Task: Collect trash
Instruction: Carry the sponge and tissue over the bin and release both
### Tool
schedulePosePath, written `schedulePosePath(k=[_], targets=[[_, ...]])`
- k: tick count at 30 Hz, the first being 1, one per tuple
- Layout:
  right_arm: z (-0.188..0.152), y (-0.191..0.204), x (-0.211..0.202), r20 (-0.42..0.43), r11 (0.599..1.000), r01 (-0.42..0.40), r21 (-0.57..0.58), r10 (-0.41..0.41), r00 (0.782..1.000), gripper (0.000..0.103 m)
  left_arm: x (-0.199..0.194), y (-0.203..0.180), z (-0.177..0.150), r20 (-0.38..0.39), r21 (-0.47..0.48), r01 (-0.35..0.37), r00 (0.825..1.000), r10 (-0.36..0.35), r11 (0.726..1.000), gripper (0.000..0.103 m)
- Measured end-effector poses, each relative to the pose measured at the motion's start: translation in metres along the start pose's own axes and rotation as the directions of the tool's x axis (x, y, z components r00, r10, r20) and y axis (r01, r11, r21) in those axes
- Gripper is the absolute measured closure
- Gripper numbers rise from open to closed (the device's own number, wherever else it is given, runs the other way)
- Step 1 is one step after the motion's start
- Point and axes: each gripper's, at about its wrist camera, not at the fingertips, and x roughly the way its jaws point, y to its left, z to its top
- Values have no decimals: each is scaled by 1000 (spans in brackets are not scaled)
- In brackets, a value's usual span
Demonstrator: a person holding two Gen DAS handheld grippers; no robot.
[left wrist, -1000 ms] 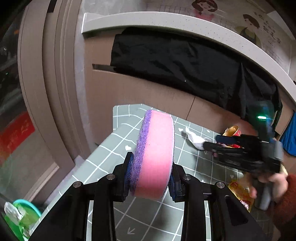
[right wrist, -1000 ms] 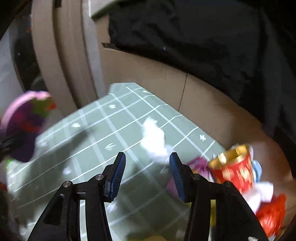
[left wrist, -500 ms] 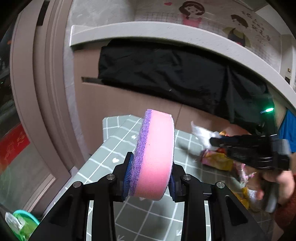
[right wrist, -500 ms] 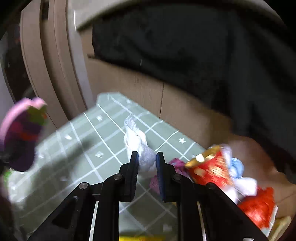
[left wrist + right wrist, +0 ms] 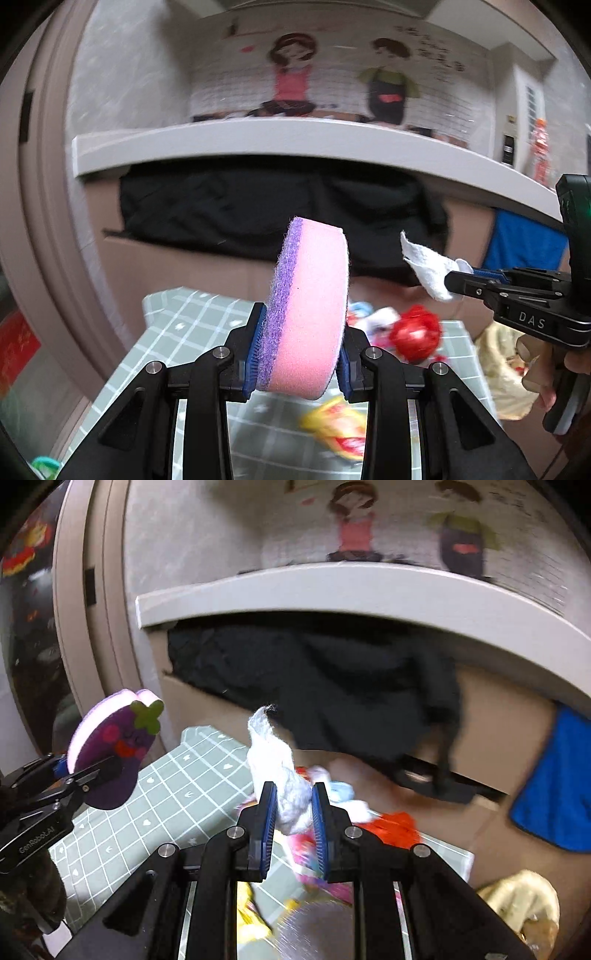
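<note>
The bench wears a grey-green cover with a white grid. Wrappers lie heaped at its far end: a red crumpled wrapper, with a yellow packet nearer the camera and pale scraps just beside it.

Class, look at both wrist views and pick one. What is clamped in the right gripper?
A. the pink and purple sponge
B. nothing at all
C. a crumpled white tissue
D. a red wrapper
C: the right gripper has its blue pads closed on a crumpled white tissue raised above the table, while the pink and purple sponge sits in the left gripper.
</note>
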Motion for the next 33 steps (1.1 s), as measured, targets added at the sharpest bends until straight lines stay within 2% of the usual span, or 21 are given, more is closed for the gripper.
schedulePosePath(k=[7, 11, 14, 20, 22, 27, 33], targets=[[-24, -80, -79, 92, 993, 64, 100, -74, 993, 86, -5, -105, 12, 12, 102, 81, 997, -82, 991, 69], [-44, -126, -119, 123, 980, 128, 151, -147, 981, 86, 0, -169, 14, -6, 139, 161, 987, -162, 977, 69], [-63, -166, -148, 140, 959, 192, 210, -224, 965, 86, 7, -215, 15, -23, 149, 235, 972, -235, 960, 69], [-95, -221, -190, 134, 908, 302, 290, -351, 927, 86, 30, -293, 10, -59, 149, 375, 927, -370, 915, 69], [-103, -233, -199, 124, 896, 327, 300, -377, 918, 86, 40, -315, 8, -83, 132, 411, 911, -404, 902, 69], [-118, -245, -208, 107, 874, 382, 300, -429, 897, 86, 52, -345, 5, -83, 105, 452, 892, -445, 886, 69], [-131, -263, -206, 88, 863, 398, 312, -443, 892, 86, 64, -363, -3, -106, 98, 467, 883, -457, 879, 69]])
